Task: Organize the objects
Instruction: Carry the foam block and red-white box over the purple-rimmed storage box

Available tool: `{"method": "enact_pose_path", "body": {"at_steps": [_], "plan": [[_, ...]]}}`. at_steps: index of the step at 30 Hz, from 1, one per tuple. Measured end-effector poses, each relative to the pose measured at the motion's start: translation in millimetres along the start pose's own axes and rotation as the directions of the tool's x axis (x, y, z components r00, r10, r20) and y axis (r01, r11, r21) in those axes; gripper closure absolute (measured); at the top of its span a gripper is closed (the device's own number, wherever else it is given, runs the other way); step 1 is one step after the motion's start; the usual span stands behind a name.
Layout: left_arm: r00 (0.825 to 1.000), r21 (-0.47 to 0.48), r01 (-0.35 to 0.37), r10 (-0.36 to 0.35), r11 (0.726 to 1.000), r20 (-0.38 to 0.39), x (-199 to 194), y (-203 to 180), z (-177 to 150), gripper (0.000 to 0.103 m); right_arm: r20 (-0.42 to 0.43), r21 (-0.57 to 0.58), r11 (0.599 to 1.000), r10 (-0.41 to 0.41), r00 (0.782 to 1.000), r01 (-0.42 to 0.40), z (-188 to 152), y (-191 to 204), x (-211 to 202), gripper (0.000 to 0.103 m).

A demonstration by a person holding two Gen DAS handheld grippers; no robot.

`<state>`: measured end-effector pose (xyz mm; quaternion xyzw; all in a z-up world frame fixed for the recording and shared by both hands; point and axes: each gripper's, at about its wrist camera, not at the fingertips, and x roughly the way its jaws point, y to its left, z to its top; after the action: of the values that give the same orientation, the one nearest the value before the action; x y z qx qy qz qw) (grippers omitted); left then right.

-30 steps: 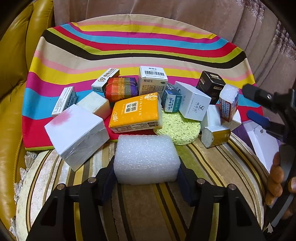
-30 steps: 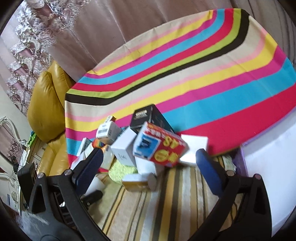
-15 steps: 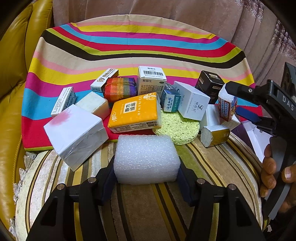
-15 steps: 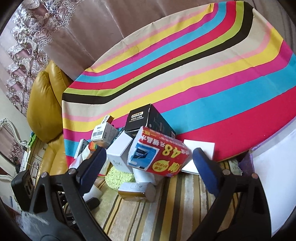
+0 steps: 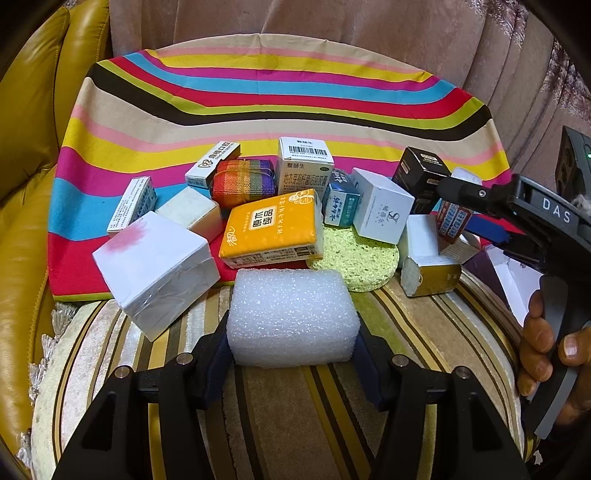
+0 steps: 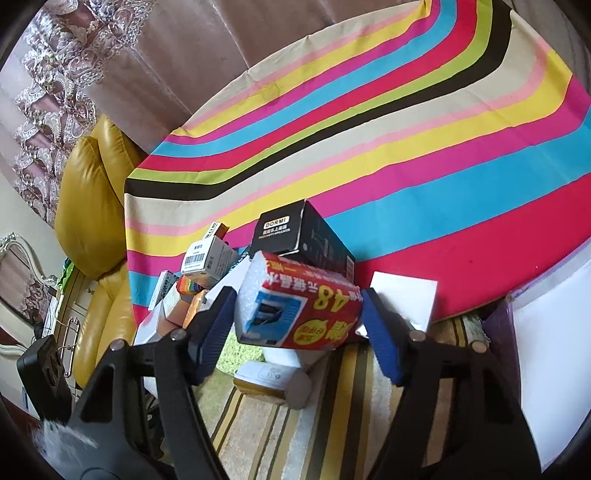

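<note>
Gripping a white foam block [image 5: 291, 317] above the striped cushion [image 5: 280, 417], the left hand-held gripper [image 5: 292, 334] sits before the pile. Rightward, the right hand-held gripper [image 6: 297, 314] spreads wide around the red 48 box [image 6: 303, 306], pads just beside it.

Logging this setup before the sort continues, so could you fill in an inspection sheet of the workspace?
Surface: striped cushion in front, rainbow-striped cloth behind.
Job's things: white foam block; red 48 pack.
Clutter: orange tissue pack, green sponge, black box, large white box, several small cartons.
Grippers: left gripper shut on the foam block; right gripper has its fingers either side of the 48 pack, contact unclear.
Cables: nothing seen.
Surroundings: yellow leather seat, curtain.
</note>
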<state>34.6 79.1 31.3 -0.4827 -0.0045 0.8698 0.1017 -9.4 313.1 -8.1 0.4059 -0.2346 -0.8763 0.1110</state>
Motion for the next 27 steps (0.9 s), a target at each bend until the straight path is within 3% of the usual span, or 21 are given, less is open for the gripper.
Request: {"method": "enact_pose_path", "body": {"at_steps": [7, 16, 27], "plan": [[0.999, 0.015, 0.009, -0.009, 1.0, 0.04, -11, -4, 0, 0.044, 0.051, -0.021, 1.0, -0.005, 0.999, 0.006, -2, 3, -15, 0.032], [0.994, 0.069, 0.06, -0.066, 0.996, 0.091, -21, -32, 6, 0.044, 0.111, -0.005, 0.997, -0.072, 0.991, 0.073, -8, -9, -49, 0.032], [0.981, 0.214, 0.15, -0.172, 0.965, 0.09, -20, -101, 12, 0.044, 0.126, 0.058, 0.971, -0.236, 0.964, 0.23, -22, -53, -99, 0.032]]}}
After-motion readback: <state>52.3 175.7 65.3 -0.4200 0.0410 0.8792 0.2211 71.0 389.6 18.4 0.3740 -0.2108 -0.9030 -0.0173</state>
